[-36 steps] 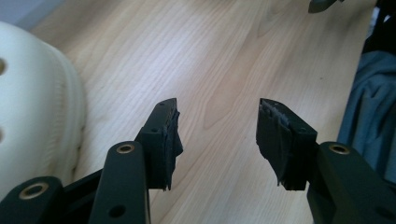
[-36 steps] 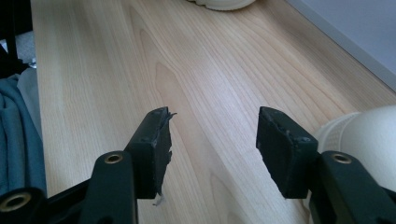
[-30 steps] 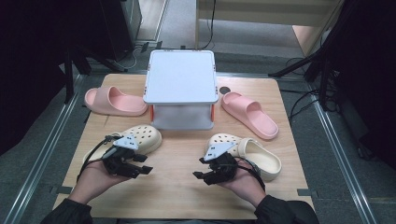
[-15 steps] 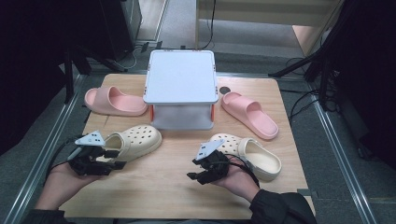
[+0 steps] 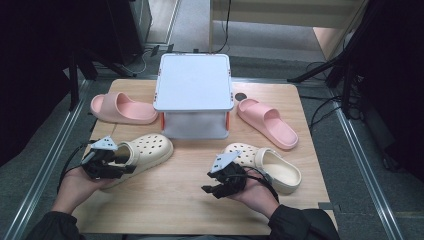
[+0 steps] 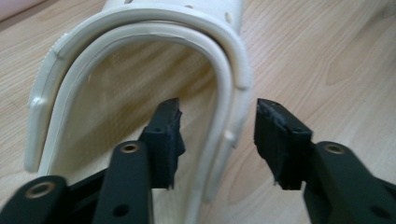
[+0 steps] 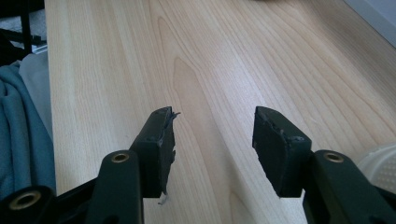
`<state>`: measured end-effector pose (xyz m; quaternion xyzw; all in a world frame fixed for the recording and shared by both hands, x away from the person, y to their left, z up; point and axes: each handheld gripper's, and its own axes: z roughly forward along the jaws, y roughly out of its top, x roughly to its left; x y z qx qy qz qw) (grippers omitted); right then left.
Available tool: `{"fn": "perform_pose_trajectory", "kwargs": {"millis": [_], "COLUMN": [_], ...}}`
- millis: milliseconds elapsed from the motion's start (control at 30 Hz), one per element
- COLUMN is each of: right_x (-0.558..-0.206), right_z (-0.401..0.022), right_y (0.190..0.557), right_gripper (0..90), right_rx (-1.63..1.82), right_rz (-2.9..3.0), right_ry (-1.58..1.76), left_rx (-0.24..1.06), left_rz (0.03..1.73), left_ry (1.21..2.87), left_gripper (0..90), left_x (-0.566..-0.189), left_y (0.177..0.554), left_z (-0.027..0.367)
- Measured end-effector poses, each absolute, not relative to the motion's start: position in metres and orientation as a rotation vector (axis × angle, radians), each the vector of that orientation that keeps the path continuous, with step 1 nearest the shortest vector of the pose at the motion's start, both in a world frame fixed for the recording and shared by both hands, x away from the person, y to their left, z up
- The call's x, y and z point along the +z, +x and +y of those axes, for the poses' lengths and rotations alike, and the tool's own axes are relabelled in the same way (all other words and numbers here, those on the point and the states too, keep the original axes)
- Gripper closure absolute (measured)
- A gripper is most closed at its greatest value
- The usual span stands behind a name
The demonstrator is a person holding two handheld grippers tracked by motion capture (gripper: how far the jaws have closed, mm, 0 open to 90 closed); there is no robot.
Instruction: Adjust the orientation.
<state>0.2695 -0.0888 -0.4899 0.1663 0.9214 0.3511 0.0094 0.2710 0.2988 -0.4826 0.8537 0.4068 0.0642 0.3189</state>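
A: Why are the left tongs (image 5: 126, 169) sitting at the back of that cream clog (image 5: 145, 152)?

B: They straddle its heel end. In the left gripper view one jaw is inside the clog's (image 6: 140, 65) opening and the other outside the side wall, with the rim and the folded strap (image 6: 219, 116) between them. The jaws have just been closing, but the pads don't press on the wall yet, so they are open around it. I'd judge it's a grip being set up on the firmest edge, so the clog can be lifted or turned.

A: Which way does it point?

B: It lies sole down on the left front of the counter (image 5: 170, 200), long axis slanting, toe toward the white box (image 5: 194, 82) in the middle, heel toward the person's left hand (image 5: 80, 185).

A: And the right tongs (image 5: 211, 190)?

B: Open and empty, over bare wood, though the jaws have just been closing a little. The second cream clog (image 5: 267, 167) is just beside that hand, toe also toward the box. Likely waiting its turn.

A: The pink slides?

B: One pink slide (image 5: 122, 109) left of the box, another pink slide (image 5: 266, 122) right of it, untouched.
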Motion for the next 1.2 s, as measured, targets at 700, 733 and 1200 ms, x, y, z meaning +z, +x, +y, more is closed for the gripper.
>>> {"fn": "perform_pose_trajectory", "kwargs": {"millis": [700,733,1200], "right_x": [-0.488,-0.488,-0.487], "right_z": [-0.106,-0.107,-0.125], "right_y": [0.264,0.263,0.256], "right_gripper": [50.2,50.2,50.4], "right_rx": [1.121,1.124,1.146], "right_rz": [2.826,2.822,2.758], "right_ry": [0.631,0.639,0.753], "left_rx": [0.157,0.147,0.059], "left_rz": [0.995,0.985,0.798], "left_ry": [2.223,2.222,2.265], "left_gripper": [77.4,77.4,77.4], "left_x": [-0.464,-0.463,-0.455], "left_y": [0.277,0.278,0.285], "left_z": [0.273,0.270,0.208]}}
